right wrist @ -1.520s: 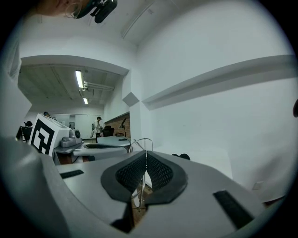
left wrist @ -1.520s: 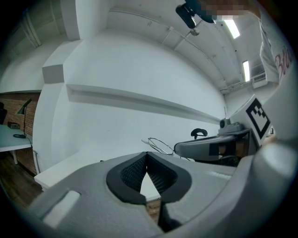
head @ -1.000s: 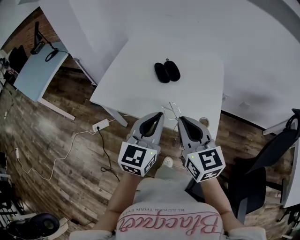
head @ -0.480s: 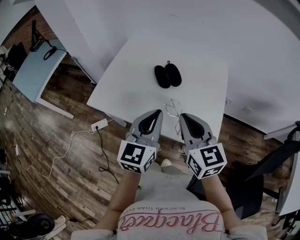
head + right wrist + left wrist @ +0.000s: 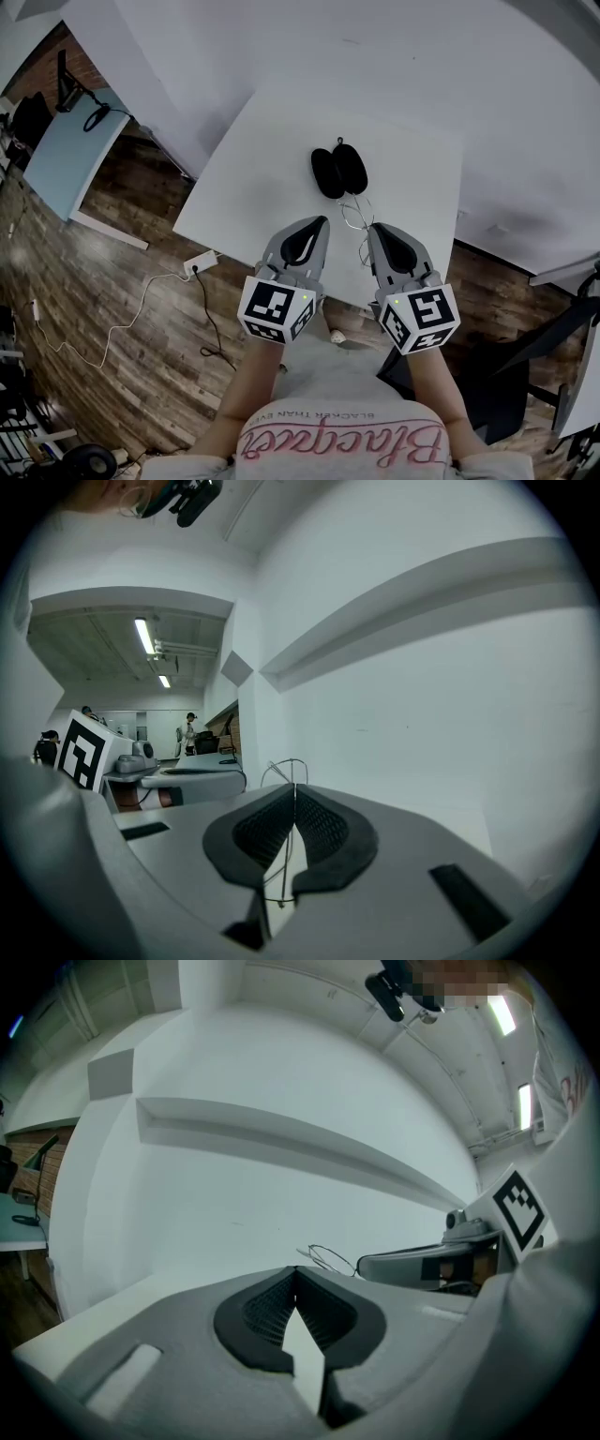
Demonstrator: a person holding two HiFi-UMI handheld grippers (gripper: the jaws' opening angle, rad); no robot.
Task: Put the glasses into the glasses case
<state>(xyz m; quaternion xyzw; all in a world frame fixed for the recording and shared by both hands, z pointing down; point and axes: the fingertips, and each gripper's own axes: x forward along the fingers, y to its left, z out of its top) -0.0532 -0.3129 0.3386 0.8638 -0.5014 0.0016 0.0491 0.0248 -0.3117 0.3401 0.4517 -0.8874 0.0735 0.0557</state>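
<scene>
The black glasses case (image 5: 337, 171) lies open on the white table (image 5: 253, 178), its two halves side by side. Thin wire-framed glasses (image 5: 354, 216) hang just in front of the case, and my right gripper (image 5: 375, 228) is shut on the frame. In the right gripper view the wire runs between the closed pads, with the glasses (image 5: 286, 767) sticking out past the right gripper (image 5: 294, 789). My left gripper (image 5: 322, 222) is beside it, shut and holding nothing. In the left gripper view the left gripper (image 5: 296, 1271) has its pads together, and the glasses (image 5: 328, 1258) show beyond them.
A light blue desk (image 5: 70, 141) stands at the far left. A power strip (image 5: 199, 260) with a cable lies on the wooden floor by the table's near edge. A dark chair (image 5: 562, 347) is at the right. A white wall rises behind the table.
Both grippers have moved forward over the table. The glasses have travelled with the right gripper and now hang close to the case.
</scene>
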